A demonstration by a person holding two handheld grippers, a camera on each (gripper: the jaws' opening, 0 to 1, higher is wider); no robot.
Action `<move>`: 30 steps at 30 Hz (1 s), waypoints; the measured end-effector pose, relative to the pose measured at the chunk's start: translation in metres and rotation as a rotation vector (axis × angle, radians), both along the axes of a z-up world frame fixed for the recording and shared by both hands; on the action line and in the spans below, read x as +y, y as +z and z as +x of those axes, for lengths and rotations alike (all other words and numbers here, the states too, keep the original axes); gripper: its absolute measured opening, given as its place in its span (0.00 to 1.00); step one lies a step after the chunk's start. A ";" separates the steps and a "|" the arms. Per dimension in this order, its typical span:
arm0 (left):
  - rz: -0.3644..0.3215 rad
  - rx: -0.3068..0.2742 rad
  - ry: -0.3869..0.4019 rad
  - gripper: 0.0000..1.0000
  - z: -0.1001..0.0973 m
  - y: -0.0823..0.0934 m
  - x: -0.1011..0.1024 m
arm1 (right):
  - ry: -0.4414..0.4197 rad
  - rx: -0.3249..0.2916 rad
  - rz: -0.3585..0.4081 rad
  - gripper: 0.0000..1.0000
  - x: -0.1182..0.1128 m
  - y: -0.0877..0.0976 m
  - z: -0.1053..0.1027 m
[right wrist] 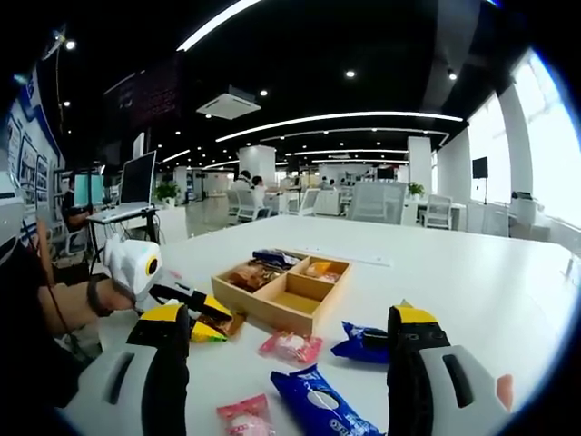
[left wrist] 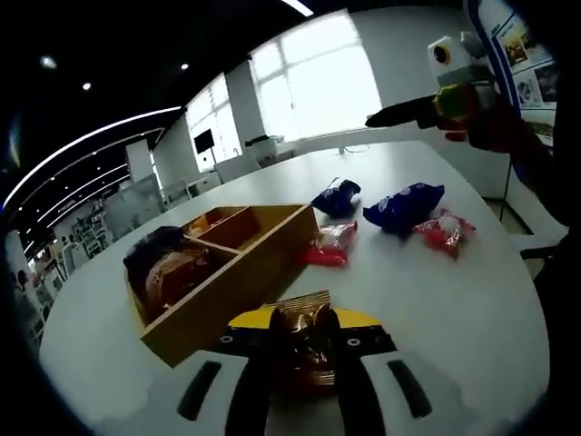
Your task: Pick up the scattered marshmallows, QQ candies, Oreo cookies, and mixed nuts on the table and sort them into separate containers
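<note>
Currently the left gripper (left wrist: 304, 350) is clamped on a brown shiny packet (left wrist: 304, 331), held just beside the near corner of the wooden tray (left wrist: 238, 286) on the white table (left wrist: 454, 300). In the left gripper view the packet sits between the two jaws, which are close together around it. The tray is a divided wooden box; one long compartment holds a brownish packet (left wrist: 163, 268), and the smaller compartments at the far end look orange inside, contents too blurred to name. Beyond the tray: a red candy packet (left wrist: 327, 243) touching or nearly touching the tray's side, a small dark blue packet (left wrist: 336, 195), a bigger blue packet (left wrist: 406, 206), and a red-and-white packet (left wrist: 445, 229) just beside the bigger blue one. The right gripper comes into this view top right, held above the table's far edge, well apart from the packets. In the right gripper view the right gripper (right wrist: 286, 363) has its jaws wide apart, nothing between them, hovering over the table above the loose packets: a pink-red packet (right wrist: 290, 345), a blue packet (right wrist: 363, 343) against the right jaw's inner side, a larger blue packet (right wrist: 318, 400) low in the middle, and a pink packet (right wrist: 243, 420) at the bottom. The left gripper shows at left with the brown packet, next to the tray (right wrist: 283, 313), held by a person's hand (right wrist: 86, 304).
</note>
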State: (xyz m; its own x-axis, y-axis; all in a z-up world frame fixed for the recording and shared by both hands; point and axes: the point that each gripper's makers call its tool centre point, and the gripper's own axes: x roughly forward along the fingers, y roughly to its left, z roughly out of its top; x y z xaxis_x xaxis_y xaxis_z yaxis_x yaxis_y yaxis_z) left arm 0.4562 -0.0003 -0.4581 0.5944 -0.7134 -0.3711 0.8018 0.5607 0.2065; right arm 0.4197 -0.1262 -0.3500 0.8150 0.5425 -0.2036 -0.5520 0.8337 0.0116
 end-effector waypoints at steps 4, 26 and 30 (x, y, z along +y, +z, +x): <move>-0.007 0.011 0.007 0.25 0.002 0.000 0.001 | 0.002 -0.005 0.002 0.85 0.001 0.002 0.000; -0.199 0.155 0.131 0.09 -0.004 0.020 0.015 | -0.003 -0.003 -0.013 0.85 0.000 0.000 -0.001; -0.224 0.145 0.130 0.09 -0.007 0.030 0.015 | -0.007 -0.002 -0.017 0.85 -0.001 -0.001 0.000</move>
State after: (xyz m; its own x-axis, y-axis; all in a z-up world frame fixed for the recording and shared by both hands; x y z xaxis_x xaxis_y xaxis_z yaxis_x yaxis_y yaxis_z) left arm 0.4496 0.0152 -0.4284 0.6384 -0.7087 -0.3003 0.7326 0.6791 -0.0454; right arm 0.4194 -0.1276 -0.3507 0.8193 0.5333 -0.2106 -0.5462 0.8377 -0.0035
